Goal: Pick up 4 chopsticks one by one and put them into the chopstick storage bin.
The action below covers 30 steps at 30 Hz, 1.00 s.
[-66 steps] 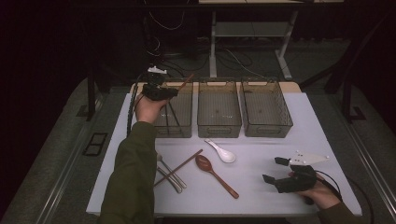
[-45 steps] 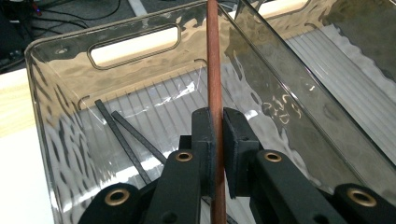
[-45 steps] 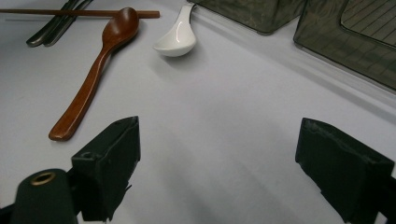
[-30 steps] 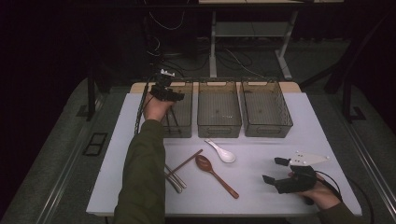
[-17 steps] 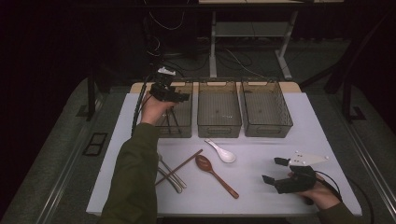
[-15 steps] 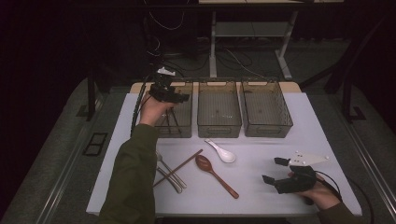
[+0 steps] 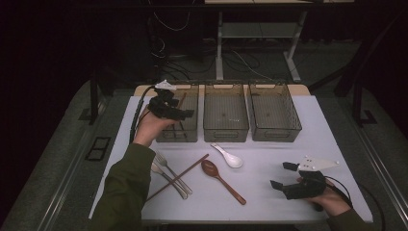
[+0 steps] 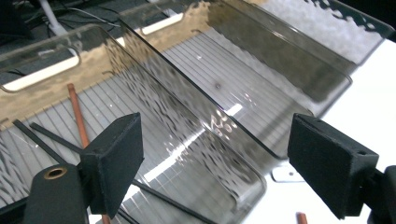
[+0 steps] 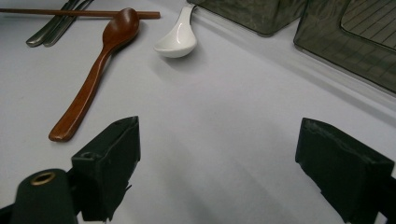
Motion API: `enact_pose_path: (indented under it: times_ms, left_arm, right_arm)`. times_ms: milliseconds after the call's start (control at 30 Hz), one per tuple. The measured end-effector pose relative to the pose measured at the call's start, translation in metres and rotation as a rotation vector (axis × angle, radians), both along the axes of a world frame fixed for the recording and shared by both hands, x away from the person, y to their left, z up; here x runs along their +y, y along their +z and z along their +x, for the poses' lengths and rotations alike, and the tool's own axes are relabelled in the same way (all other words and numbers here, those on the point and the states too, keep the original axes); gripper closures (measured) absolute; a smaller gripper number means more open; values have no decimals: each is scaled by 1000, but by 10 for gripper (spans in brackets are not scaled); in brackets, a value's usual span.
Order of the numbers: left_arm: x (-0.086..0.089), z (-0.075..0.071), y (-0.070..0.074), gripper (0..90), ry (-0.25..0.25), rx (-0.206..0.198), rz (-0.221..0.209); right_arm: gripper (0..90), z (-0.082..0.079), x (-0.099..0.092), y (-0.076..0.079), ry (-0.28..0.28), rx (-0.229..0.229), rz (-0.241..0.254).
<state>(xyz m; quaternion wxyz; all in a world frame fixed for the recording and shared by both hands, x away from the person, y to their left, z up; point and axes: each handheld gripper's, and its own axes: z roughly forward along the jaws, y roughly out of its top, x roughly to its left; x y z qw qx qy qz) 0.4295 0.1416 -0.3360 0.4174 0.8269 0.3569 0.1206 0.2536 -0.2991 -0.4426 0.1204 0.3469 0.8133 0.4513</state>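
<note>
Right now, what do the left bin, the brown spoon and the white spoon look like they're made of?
Left bin: likely smoke-tinted clear plastic; chopsticks show through its rippled wall.
Brown spoon: probably wood, a warm reddish brown with a soft sheen, perhaps lacquered.
White spoon: looks like glazed ceramic, glossy white and thick-walled, though melamine cannot be ruled out.

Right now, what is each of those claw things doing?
Left gripper: jaws just opened, nothing between them.
Right gripper: jaws open, empty.

A white table (image 7: 337, 139) stands on grey floor (image 7: 57, 159) in a dark room
</note>
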Motion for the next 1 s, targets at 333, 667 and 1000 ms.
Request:
enact_pose_path:
  times_ms: [333,667,1000]
  left_arm:
    - [-1,-40,-6,153,-45,-24,17]
    - [-4,-74,-20,154,-64,-23,38]
    - [-1,-104,-43,175,-69,-20,24]
  right_arm:
    - [139,0,0,0,-1,-1,0]
    - [139,-1,0,1,0,0,0]
    - [139,-1,0,1,1,-4,-4]
